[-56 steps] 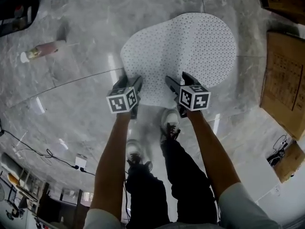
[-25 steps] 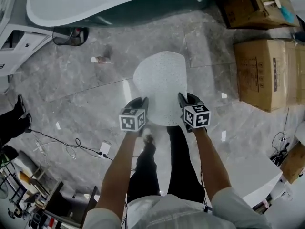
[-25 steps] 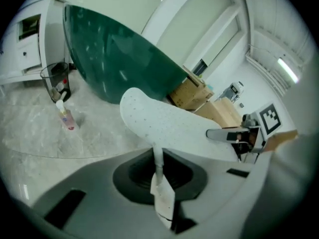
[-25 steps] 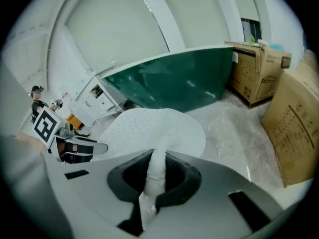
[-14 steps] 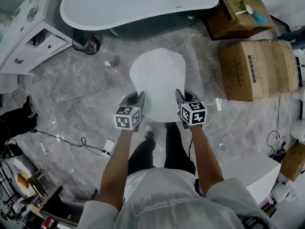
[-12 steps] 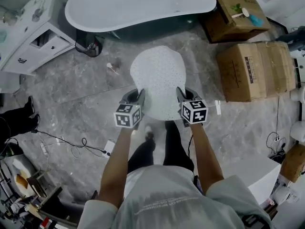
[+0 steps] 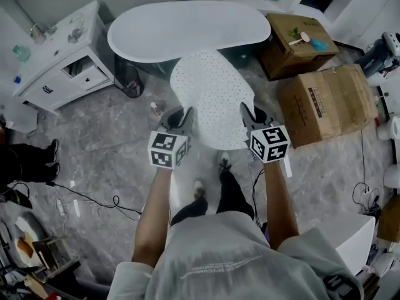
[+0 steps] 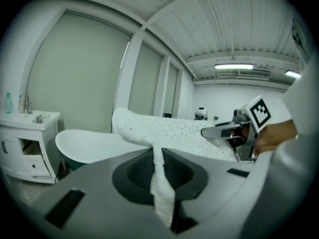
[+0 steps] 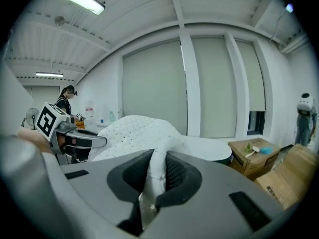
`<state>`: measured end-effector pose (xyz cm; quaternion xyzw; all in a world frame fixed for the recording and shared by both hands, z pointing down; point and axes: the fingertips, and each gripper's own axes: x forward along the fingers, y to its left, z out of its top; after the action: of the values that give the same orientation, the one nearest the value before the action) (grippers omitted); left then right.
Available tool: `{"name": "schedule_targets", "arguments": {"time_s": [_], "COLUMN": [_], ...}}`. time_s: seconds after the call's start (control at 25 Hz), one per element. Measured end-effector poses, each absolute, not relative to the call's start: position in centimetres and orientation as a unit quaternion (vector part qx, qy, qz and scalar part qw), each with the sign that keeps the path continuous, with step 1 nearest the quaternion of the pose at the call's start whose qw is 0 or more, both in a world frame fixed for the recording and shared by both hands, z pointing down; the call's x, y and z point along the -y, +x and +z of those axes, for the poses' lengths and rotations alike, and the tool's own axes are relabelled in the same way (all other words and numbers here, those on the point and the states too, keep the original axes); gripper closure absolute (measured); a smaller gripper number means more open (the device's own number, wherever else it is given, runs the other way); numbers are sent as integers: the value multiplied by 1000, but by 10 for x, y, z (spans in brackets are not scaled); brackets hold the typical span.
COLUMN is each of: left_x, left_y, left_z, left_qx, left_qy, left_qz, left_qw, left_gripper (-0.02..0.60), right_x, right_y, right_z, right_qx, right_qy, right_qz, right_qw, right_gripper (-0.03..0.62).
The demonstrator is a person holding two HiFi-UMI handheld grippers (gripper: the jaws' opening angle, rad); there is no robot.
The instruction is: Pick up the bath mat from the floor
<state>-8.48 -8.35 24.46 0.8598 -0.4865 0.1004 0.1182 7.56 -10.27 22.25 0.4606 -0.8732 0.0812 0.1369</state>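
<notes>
The white dotted bath mat hangs in the air, stretched out flat in front of me, well off the grey floor. My left gripper is shut on the mat's near left edge. The right gripper is shut on its near right edge. In the left gripper view a fold of the bath mat is pinched between the jaws, and the right gripper shows across the sheet. The right gripper view shows the bath mat clamped the same way, with the left gripper at the far side.
A white bathtub lies ahead, partly under the mat's far end. A white vanity cabinet stands at the left. Cardboard boxes sit at the right. Cables trail on the floor at the left, beside another person's shoes.
Both grippers have risen with the mat, which has left the floor and now hangs level. The view has lifted, so the bathtub, the vanity and the boxes have come into sight.
</notes>
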Motion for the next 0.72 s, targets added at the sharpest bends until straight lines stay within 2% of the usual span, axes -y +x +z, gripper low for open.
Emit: {"name": "schedule_targets", "arguments": {"time_s": [0.44, 0.72], "left_x": [53, 42], "left_y": [-88, -86], "left_z": [100, 33], "left_qx": [484, 496], "left_qy": [873, 865], "left_qz": [52, 27], "left_qw": [-13, -64], "left_gripper": [540, 540], "right_x": [68, 51], "right_y": [68, 72], "right_z": [70, 10], "right_qx": [887, 887], "right_qy": [456, 454], "right_qz": [-28, -78], "right_qw": [61, 37], "right_gripper": [559, 559]}}
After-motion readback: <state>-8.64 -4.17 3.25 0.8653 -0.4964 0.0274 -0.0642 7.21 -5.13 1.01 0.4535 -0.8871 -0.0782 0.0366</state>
